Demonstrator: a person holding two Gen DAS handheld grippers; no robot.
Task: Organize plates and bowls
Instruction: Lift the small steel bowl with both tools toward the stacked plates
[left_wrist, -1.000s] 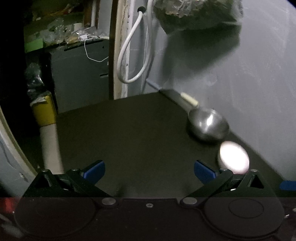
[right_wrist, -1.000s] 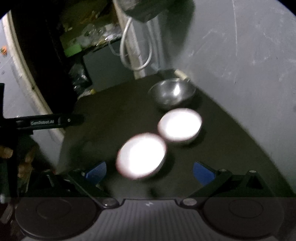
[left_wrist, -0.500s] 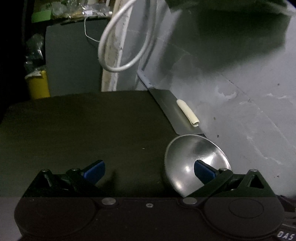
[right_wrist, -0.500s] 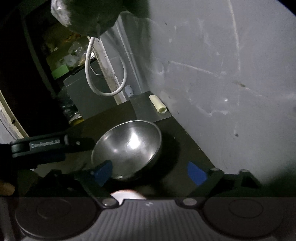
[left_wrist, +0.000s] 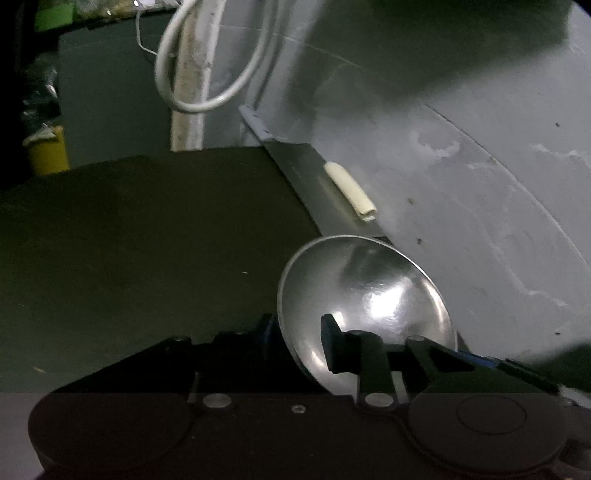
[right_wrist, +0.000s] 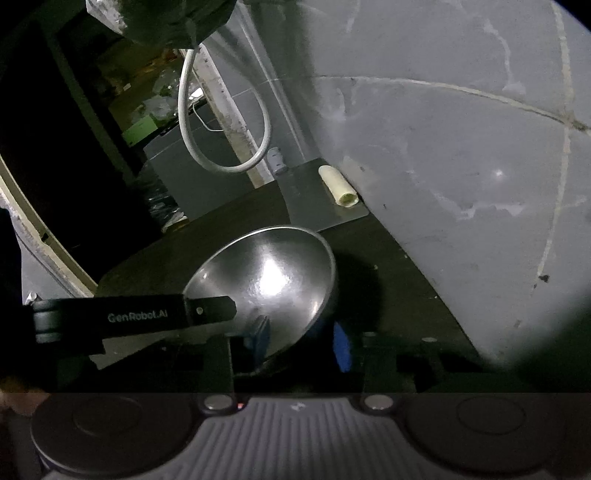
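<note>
Bowl (left_wrist: 364, 295) first: the steel bowl sits on the dark tabletop (left_wrist: 129, 240) near the grey wall (left_wrist: 480, 184), at about five o'clock in my left wrist view and dead centre, tipped toward me, in the right one. Both grippers are on its rim, which is why neither view shows much else.

My left gripper (left_wrist: 297, 338) has just been closing, and its jaws now straddle the near-left rim, one finger inside the bowl, the other outside against the wall of it. I read that as clamped on the rim, though the outer pad is dim. My right gripper (right_wrist: 301, 341) has also just been closing; its blue pads (right_wrist: 341, 347) sit either side of the rim at six o'clock, apparently pinching the thin metal (the shadow there is deep, so I call contact likely, not certain).

Holding it at two points makes sense: a smooth, rounded bowl would swing from one pinch.

A cream tube (right_wrist: 339, 184) lies on a metal sheet (right_wrist: 314, 199) at twelve o'clock beyond the bowl, with a white cable loop (right_wrist: 225, 147) hanging above.
</note>
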